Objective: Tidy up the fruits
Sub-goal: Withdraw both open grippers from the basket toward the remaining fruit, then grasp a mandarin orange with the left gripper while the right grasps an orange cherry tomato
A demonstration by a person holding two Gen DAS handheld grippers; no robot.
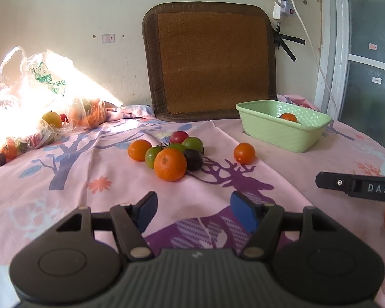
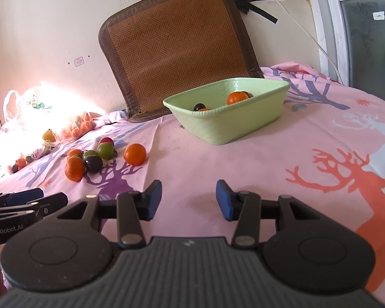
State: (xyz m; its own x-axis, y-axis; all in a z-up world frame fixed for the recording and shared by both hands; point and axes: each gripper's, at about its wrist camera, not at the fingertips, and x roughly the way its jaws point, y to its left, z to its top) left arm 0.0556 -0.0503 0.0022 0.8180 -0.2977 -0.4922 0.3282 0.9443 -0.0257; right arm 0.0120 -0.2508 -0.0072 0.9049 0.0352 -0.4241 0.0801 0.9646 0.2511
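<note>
Green basket (image 2: 225,125) already holds a few fruits; a cluster (image 1: 170,154) and one orange (image 1: 244,153) remain on the bed. Both hand-held grippers, left (image 1: 192,211) and right (image 2: 188,196), hover empty, jaws apart.

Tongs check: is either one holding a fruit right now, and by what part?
Nothing is held. The left tongs and right tongs are both open and empty above the pink cloth, with loose fruit ahead and some already in the green basket.
</note>
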